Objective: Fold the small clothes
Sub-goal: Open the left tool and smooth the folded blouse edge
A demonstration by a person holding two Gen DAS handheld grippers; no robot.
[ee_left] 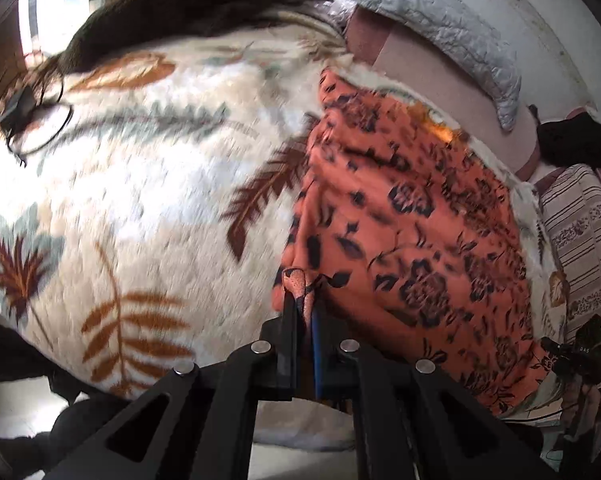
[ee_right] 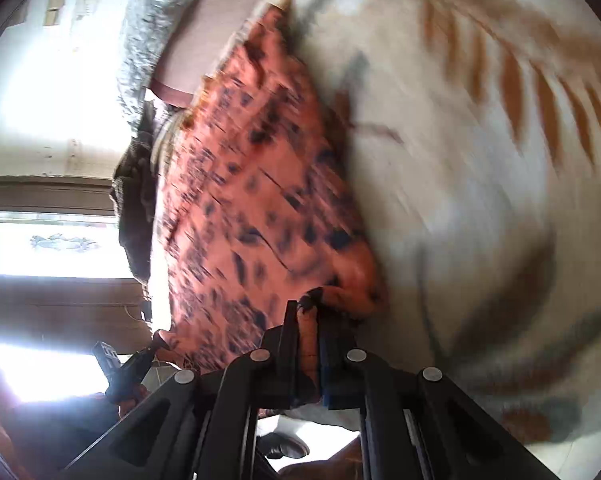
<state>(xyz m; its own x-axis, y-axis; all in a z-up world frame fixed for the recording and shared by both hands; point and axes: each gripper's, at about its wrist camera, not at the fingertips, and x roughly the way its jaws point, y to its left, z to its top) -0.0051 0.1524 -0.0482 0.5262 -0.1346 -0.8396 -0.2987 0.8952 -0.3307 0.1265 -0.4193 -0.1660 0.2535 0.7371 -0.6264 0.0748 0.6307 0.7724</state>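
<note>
An orange garment with a black floral print (ee_left: 412, 224) lies spread on a cream fleece blanket with leaf patterns (ee_left: 140, 184). My left gripper (ee_left: 303, 304) is shut on the garment's near left corner. In the right wrist view the same garment (ee_right: 252, 200) stretches away from me, blurred by motion, over the blanket (ee_right: 480, 200). My right gripper (ee_right: 306, 316) is shut on another corner of it. The right gripper also shows in the left wrist view (ee_left: 576, 356) at the garment's far right corner, and the left gripper shows in the right wrist view (ee_right: 120, 364).
A dark brown cloth (ee_left: 188, 12) lies at the blanket's far edge. A grey quilted pillow (ee_left: 440, 28) and a striped cushion (ee_left: 584, 232) sit to the right. A small black device with a cable (ee_left: 18, 108) lies at the left. A window (ee_right: 40, 248) glares brightly.
</note>
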